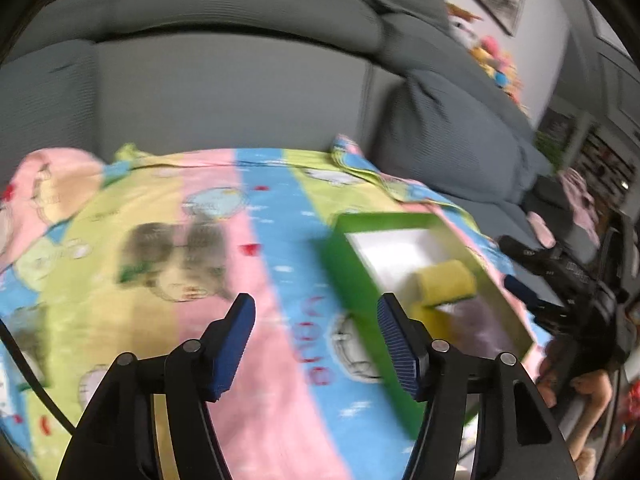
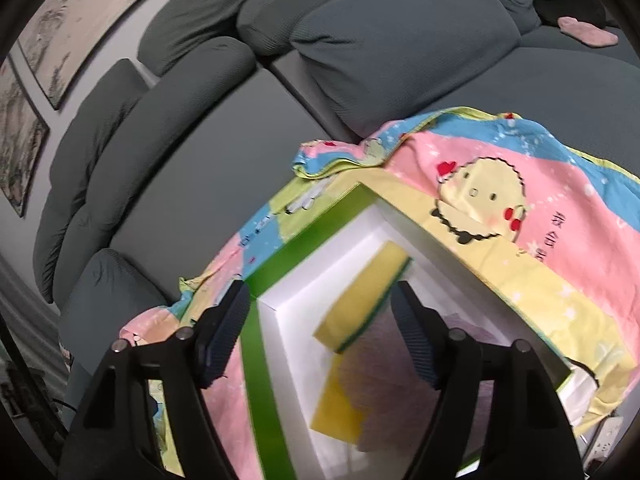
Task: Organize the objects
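The left gripper (image 1: 316,344), black with blue ribbed pads, has its jaws apart and nothing between them, just the striped pink, blue and yellow cartoon-print cloth (image 1: 224,240) underneath. Off to its right sits a green cardboard box with a white inside (image 1: 352,280), and a yellow sponge with a green scrub layer (image 1: 446,282) lies in it.

The right gripper (image 2: 320,336) is released too, hovering over that same box (image 2: 260,360). One sponge (image 2: 360,296) lies in the box right below its fingertips, tilted, not pinched by either pad. A second yellow sponge (image 2: 340,404) lies closer in, partly under a blurry purplish patch that's hard to make out. Further out past both grippers there's a grey-green fabric sofa (image 2: 248,120).
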Demonstrator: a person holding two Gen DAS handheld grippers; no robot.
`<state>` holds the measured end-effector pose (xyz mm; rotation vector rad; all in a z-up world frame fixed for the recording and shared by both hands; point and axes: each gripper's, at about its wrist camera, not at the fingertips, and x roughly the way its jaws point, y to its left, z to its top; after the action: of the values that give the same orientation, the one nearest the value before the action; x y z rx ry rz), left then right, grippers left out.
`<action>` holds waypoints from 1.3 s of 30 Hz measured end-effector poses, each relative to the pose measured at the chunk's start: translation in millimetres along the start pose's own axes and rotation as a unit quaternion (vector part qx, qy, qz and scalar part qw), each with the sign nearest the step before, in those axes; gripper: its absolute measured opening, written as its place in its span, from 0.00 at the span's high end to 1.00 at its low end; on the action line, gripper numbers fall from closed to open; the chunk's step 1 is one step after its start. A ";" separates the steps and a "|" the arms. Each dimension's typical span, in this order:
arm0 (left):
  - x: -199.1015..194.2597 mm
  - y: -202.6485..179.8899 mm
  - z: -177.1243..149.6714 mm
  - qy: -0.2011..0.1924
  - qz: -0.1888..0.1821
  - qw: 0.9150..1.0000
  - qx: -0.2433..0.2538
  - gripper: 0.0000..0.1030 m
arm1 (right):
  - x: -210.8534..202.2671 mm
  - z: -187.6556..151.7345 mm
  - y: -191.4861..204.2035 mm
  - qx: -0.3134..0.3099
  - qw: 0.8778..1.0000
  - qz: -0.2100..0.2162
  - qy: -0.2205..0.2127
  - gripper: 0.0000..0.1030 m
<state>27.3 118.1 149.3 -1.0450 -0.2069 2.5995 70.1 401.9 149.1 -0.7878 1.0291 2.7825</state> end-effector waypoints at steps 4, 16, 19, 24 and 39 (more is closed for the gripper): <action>-15.2 47.2 -2.3 -0.008 0.052 0.998 -0.033 0.37 | 4.7 -7.0 22.7 -0.021 0.999 0.032 0.002 0.19; -41.2 207.7 -37.4 -0.015 0.173 0.966 -0.191 0.37 | 38.8 -43.7 94.5 -0.102 0.992 0.066 0.042 0.12; -44.5 240.0 -45.1 -0.008 0.205 0.953 -0.223 0.37 | 50.2 -55.9 110.1 -0.124 0.989 0.060 0.054 0.12; -49.5 280.1 -63.6 0.010 0.206 0.939 -0.274 0.37 | 67.4 -68.7 122.2 -0.121 0.987 0.076 0.080 0.12; -8.2 275.2 -66.5 0.058 0.158 0.955 -0.244 0.37 | 86.2 -97.1 149.8 -0.149 0.979 0.076 0.115 0.12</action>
<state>10.6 -141.3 36.7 -1.4987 -0.7381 2.8287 2.7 216.3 132.6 -1.1346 0.7329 3.0795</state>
